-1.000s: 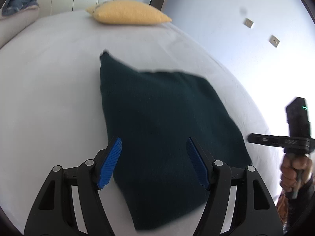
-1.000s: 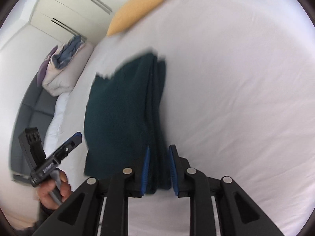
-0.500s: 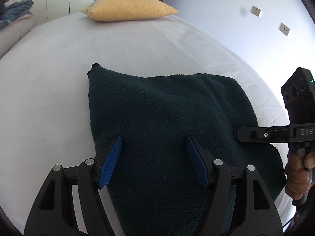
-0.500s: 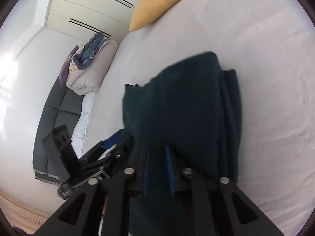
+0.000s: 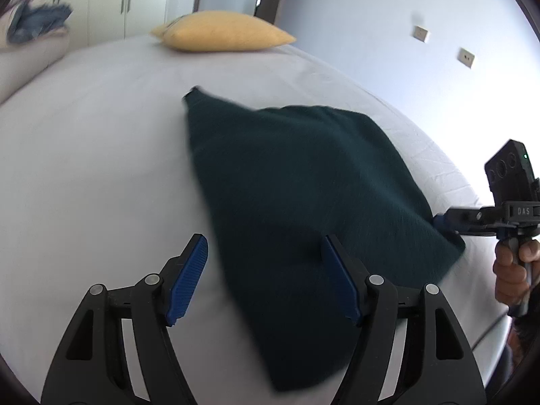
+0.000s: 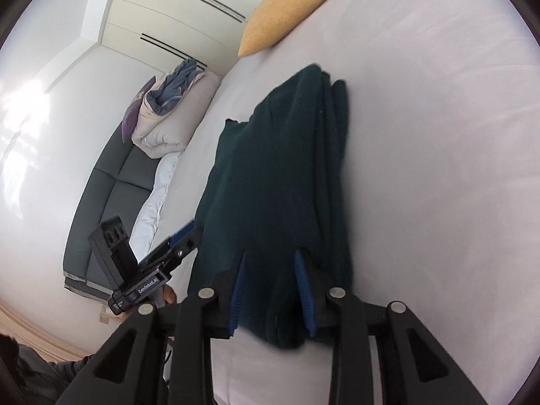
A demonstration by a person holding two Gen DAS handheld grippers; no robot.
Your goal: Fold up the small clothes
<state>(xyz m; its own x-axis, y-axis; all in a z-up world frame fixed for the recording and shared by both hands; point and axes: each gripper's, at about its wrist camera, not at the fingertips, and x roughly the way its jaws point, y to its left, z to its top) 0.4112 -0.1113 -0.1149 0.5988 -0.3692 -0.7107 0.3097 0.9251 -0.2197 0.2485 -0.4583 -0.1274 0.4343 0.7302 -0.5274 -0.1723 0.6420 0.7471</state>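
A folded dark green cloth (image 5: pixel 297 185) lies on the white bed (image 5: pixel 84 168). My left gripper (image 5: pixel 263 276) is open and empty, hovering over the cloth's near left edge. My right gripper (image 6: pixel 271 280) has its jaws part open, with the cloth's (image 6: pixel 280 175) near end bunched between the blue pads; the right gripper also shows in the left wrist view (image 5: pixel 442 222) at the cloth's right corner. The left gripper shows in the right wrist view (image 6: pixel 175 236), left of the cloth.
A yellow pillow (image 5: pixel 222 35) lies at the far end of the bed. A grey sofa (image 6: pixel 108 195) with a heaped duvet and clothes (image 6: pixel 172 111) stands to the left of the bed. White wardrobes (image 6: pixel 175 10) stand behind.
My right gripper's jaws have widened around the cloth's end. The cloth has shifted and settled flatter on the bed. My left gripper stays open.
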